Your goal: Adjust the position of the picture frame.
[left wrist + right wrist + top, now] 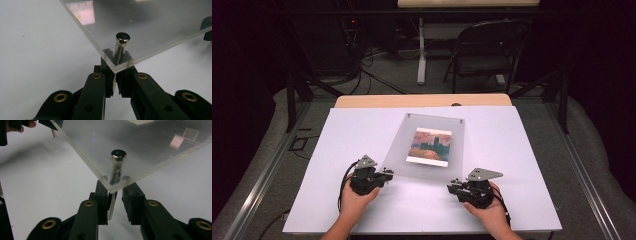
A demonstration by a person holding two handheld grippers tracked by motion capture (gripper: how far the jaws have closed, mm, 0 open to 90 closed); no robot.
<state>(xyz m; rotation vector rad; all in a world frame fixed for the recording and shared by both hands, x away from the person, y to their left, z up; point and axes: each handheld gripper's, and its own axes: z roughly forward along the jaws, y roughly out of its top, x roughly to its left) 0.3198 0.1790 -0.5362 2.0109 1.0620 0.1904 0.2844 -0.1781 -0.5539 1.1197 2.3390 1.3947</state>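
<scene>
Clear acrylic picture frame (432, 145) tilted up off the white tabletop (337, 150), a claw at each near corner.

At the frame's near-left corner the left claw (387, 173) is clenched on the corner and its metal standoff post (122, 47). At the near-right corner the right claw (453, 184) straddles the other post (117, 167), its jaws parted, not yet pinching. Risk, as I judge it: lifting now leaves one corner unsupported, so the slick panel could twist free and slip.

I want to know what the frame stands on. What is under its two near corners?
A metal post runs under each near corner of the clear frame, between the tongs' jaws. The posts' lower ends are hidden.
</scene>
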